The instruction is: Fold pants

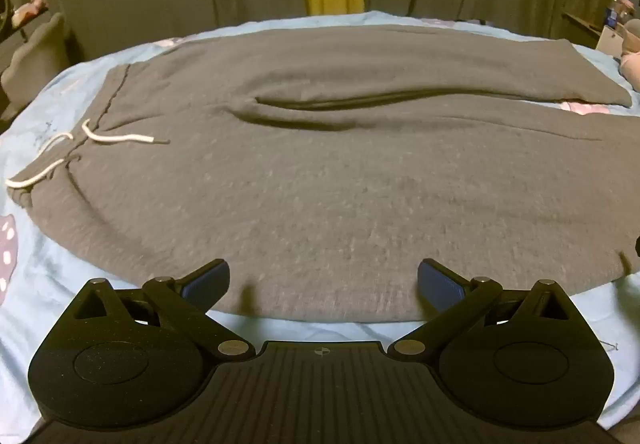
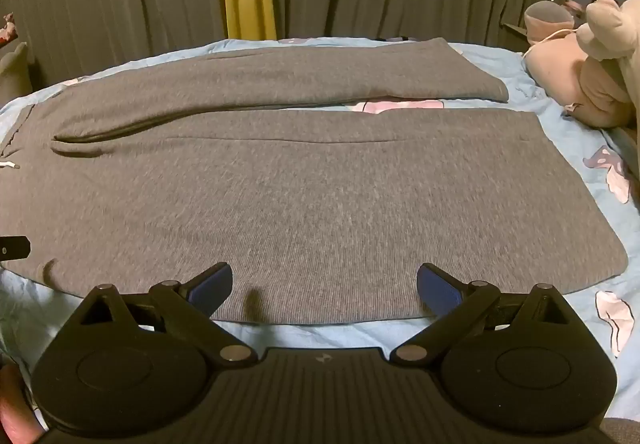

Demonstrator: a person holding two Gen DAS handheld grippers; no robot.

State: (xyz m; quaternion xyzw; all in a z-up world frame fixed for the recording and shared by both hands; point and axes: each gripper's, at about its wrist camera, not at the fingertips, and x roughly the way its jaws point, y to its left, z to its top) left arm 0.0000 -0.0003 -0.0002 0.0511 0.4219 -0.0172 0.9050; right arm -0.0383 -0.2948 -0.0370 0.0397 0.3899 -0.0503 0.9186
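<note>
Your left gripper (image 1: 323,280) and right gripper (image 2: 325,286) both hang spread wide, holding nothing, over the near edge of the bed (image 1: 40,284). The grey pants (image 1: 320,184) lie flat along that edge — waistband on your left, leg ends on your right.

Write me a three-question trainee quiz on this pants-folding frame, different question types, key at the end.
1. True or false: the left gripper is shut on the grey pants.
2. Which end shows the white drawstring: A) waistband B) leg cuffs?
3. Fill in: the pants lie on a light ____ bedsheet.

Key: 1 false, both it and the right gripper stand open above the near edge; 2 A; 3 blue.
</note>
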